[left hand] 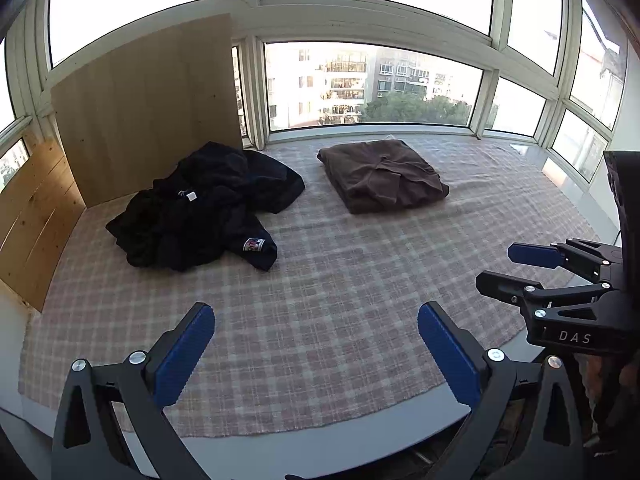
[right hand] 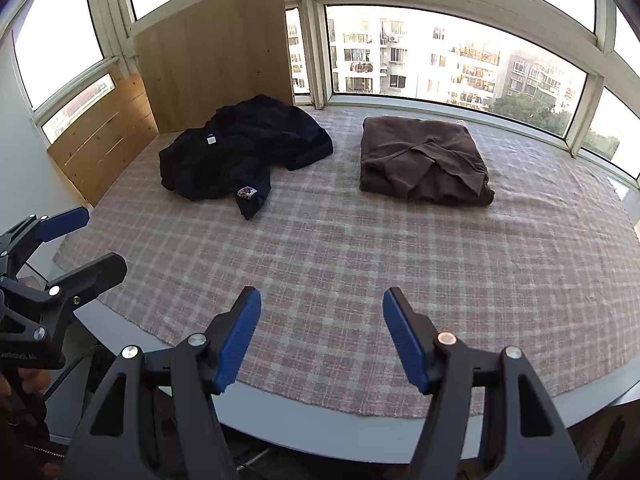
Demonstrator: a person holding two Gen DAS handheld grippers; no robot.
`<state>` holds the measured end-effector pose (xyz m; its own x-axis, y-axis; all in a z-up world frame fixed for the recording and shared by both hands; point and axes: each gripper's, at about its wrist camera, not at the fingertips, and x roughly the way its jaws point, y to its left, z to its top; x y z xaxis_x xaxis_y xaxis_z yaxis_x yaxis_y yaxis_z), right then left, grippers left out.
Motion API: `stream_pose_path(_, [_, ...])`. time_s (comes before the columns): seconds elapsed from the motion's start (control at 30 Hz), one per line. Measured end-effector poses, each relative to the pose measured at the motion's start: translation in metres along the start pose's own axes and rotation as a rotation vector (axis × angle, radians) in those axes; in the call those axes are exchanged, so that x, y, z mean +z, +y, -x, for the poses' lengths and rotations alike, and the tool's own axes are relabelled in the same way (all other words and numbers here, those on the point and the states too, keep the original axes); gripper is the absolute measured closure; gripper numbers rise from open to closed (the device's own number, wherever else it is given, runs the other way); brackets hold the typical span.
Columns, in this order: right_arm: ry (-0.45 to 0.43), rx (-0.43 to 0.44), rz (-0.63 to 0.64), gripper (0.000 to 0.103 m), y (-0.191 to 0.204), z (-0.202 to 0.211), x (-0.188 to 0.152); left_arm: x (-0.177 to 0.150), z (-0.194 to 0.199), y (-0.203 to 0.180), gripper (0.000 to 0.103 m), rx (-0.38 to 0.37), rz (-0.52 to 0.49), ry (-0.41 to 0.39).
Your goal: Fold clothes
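Bay-window bench under a checked cloth point(right hand: 360, 264), bearing two garments.

Brown garment point(right hand: 424, 160) lies folded into a neat square at the far right; black garment point(right hand: 244, 148) lies crumpled in a heap at the far left, well apart from it. By this showing one piece is folded and one is left. Left tool point(left hand: 316, 356) and right tool point(right hand: 322, 340) both hover wide and empty over the near edge.

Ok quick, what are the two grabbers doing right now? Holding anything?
Left gripper: open, holding nothing, above the plaid cloth.
Right gripper: open, holding nothing too.
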<state>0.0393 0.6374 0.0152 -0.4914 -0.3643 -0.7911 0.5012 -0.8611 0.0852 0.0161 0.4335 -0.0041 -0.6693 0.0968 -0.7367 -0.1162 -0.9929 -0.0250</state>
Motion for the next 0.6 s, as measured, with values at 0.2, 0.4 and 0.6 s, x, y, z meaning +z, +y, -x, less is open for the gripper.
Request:
stream_pose_path(0.2, [0.008, 0.006, -0.008, 0.040, 0.001, -0.005, 0.001, 0.001, -0.005, 0.002, 0.001, -0.004, -0.004, 0.013])
stream_pose_path(0.4, [0.017, 0.012, -0.015, 0.040, 0.002, -0.010, 0.002, 0.002, -0.008, 0.006, 0.001, -0.003, 0.001, 0.016])
stream_pose_path(0.6, [0.028, 0.015, -0.028, 0.040, -0.001, -0.016, 0.003, 0.003, -0.006, 0.008, 0.001, -0.010, -0.006, -0.011])
